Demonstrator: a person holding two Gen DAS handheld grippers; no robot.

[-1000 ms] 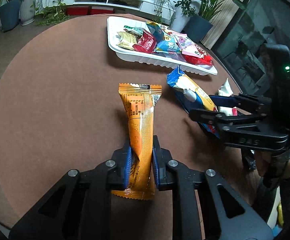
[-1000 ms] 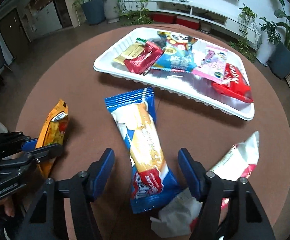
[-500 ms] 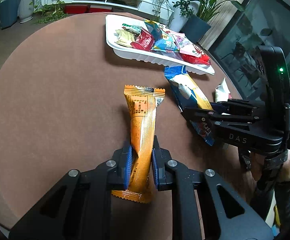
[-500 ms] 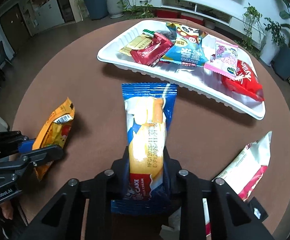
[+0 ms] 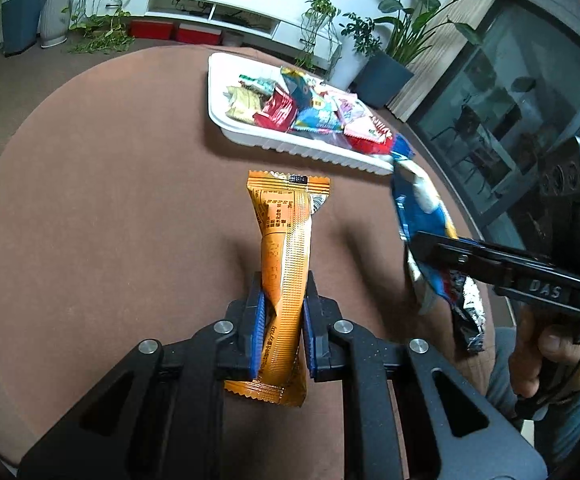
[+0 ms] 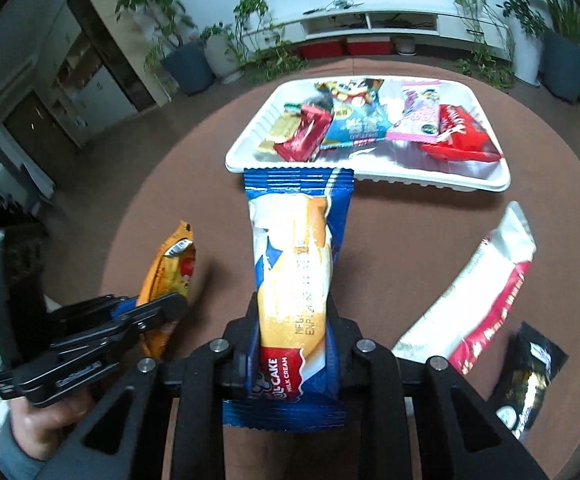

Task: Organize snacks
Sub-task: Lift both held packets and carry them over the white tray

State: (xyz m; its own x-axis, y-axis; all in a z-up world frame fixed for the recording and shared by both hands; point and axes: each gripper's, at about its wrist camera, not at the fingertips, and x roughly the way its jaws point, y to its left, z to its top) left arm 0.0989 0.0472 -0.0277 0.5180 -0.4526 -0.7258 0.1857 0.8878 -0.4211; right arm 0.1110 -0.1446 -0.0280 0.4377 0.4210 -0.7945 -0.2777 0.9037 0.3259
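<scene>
My left gripper (image 5: 282, 304) is shut on an orange snack packet (image 5: 286, 240), which sticks out forward above the brown round table (image 5: 110, 200). My right gripper (image 6: 294, 320) is shut on a blue milk-cream cake packet (image 6: 294, 248), gripped near its lower end and held off the table. The packet's far end reaches toward the near rim of the white tray (image 6: 370, 178). In the left wrist view the right gripper (image 5: 430, 248) holds the blue packet (image 5: 418, 208) at the right, just short of the tray's corner (image 5: 218, 92). In the right wrist view the left gripper (image 6: 146, 312) and orange packet (image 6: 170, 264) sit at lower left.
The tray holds several packets in red, blue, pink and gold. A white-and-red packet (image 6: 482, 280) and a black packet (image 6: 526, 380) lie on the table at the right. Potted plants and a white low cabinet stand beyond the table. A person's hand (image 5: 550, 352) holds the right gripper.
The right gripper closed on the blue cake packet and lifted it off the table toward the tray. The left gripper kept its hold on the orange packet and stayed nearly in place.
</scene>
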